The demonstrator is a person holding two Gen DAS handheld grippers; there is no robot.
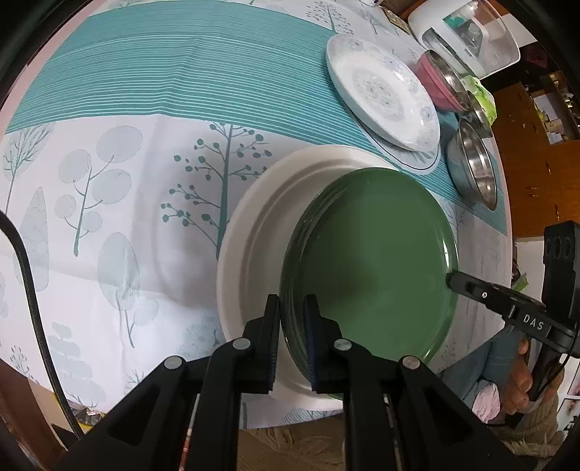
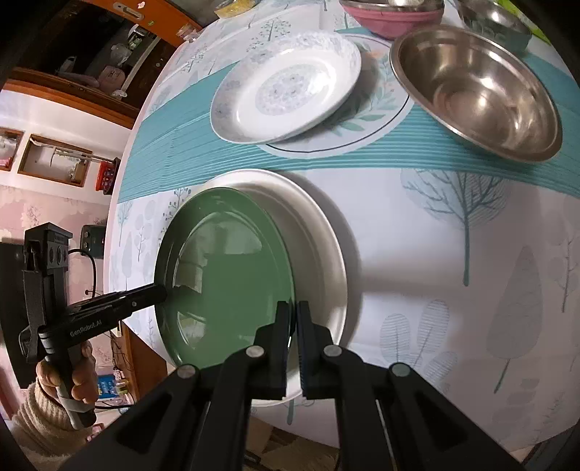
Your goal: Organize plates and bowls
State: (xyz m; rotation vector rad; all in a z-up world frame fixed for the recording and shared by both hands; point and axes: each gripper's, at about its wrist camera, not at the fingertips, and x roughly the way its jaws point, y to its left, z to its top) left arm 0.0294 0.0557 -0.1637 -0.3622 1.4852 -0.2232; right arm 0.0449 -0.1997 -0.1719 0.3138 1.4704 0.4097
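A green plate is held between both grippers, just over a larger white plate on the tablecloth. It sits off-centre over the white plate; whether the two touch I cannot tell. My left gripper is shut on the green plate's near rim, and shows as a black tip at that plate's left edge in the right wrist view. On the opposite rim my right gripper is shut too, seen at the plate's right edge in the left wrist view.
A white floral plate leans on a flat leaf-patterned plate behind. A steel bowl, a pink bowl and a white appliance stand at the far side. A person's hands hold both grippers.
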